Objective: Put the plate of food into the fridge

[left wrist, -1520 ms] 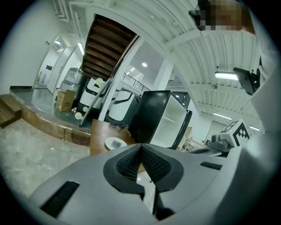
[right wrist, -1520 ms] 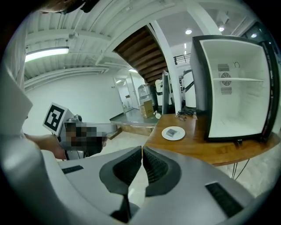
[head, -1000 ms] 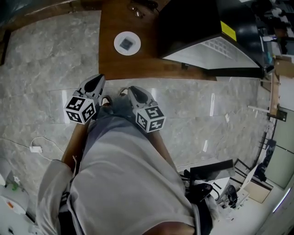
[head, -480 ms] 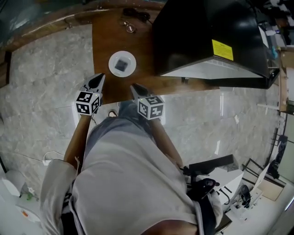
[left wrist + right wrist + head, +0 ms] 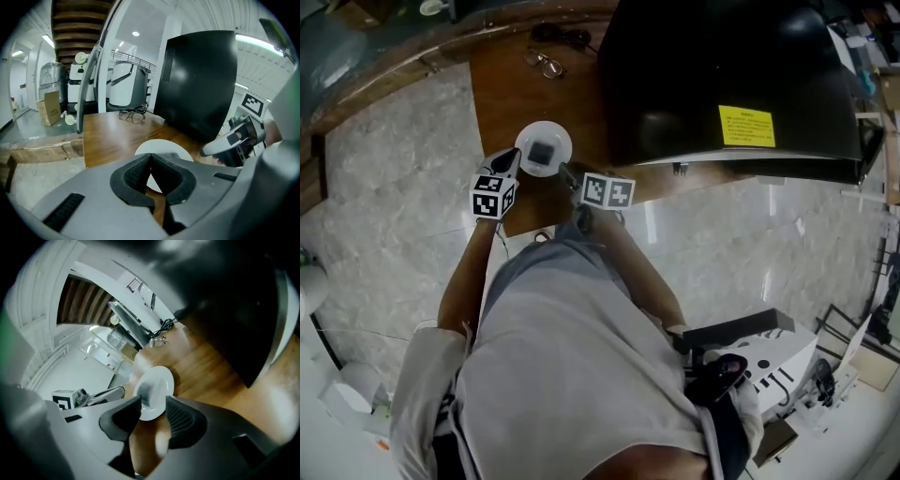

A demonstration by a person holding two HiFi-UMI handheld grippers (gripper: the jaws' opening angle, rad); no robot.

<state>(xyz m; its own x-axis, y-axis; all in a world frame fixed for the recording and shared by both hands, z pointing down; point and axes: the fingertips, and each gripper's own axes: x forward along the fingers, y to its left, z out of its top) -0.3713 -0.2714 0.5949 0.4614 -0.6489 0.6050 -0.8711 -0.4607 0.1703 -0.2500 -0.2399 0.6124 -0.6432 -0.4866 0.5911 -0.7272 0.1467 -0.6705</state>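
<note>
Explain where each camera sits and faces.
Head view: on the person's head, steeply down at the round white plate on the brown wooden table; torso, arms, left gripper, right gripper show.
Left gripper view: on that gripper, along shut jaws.
Right gripper view: on that gripper, along opening jaws, plate's rim between, ungripped.
All share the plate.

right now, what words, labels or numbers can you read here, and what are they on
Yellow sticker on the black fridge: lines of print, too small to read.
Nothing else in any view carries readable words or numbers.
</note>
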